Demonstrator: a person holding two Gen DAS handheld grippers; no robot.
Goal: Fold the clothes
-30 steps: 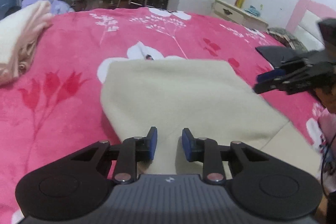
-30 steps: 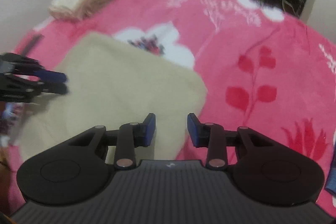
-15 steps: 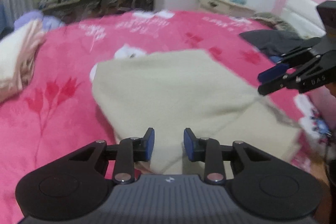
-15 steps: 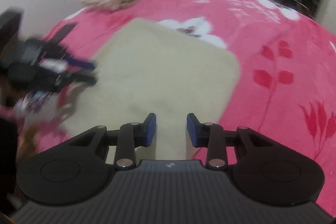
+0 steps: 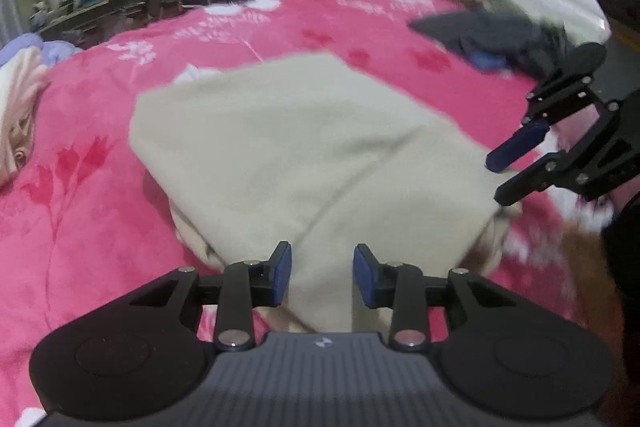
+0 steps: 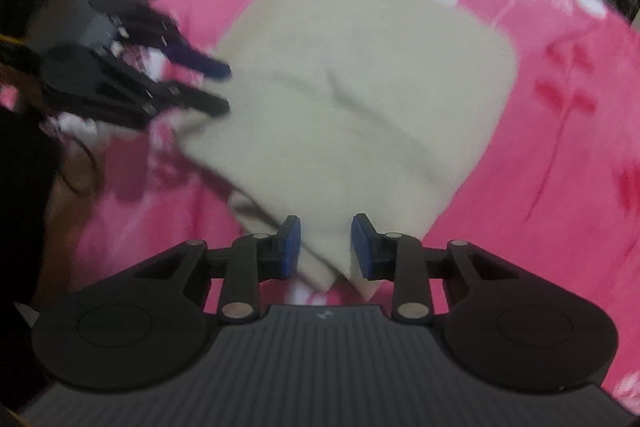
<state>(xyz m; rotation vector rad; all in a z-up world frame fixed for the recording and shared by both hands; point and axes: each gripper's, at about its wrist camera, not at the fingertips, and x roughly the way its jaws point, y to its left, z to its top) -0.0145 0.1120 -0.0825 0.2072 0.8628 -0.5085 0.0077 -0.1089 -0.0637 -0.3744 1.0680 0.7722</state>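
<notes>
You are working both claws along the near edge of the cream garment (image 5: 304,147), which is lying partly folded on the pink bedspread (image 5: 80,187). Your left gripper (image 5: 322,277) and right gripper (image 6: 325,247) are both standing released, cloth between the pads but unpinched. Clench on every layer at each near corner before lifting, keeping both grips level.

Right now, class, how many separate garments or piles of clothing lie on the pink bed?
3: the cream garment mid-bed between both tools, a cream-and-peach pile at the left edge, and a dark heap far right. Others may lie out of view.
</notes>
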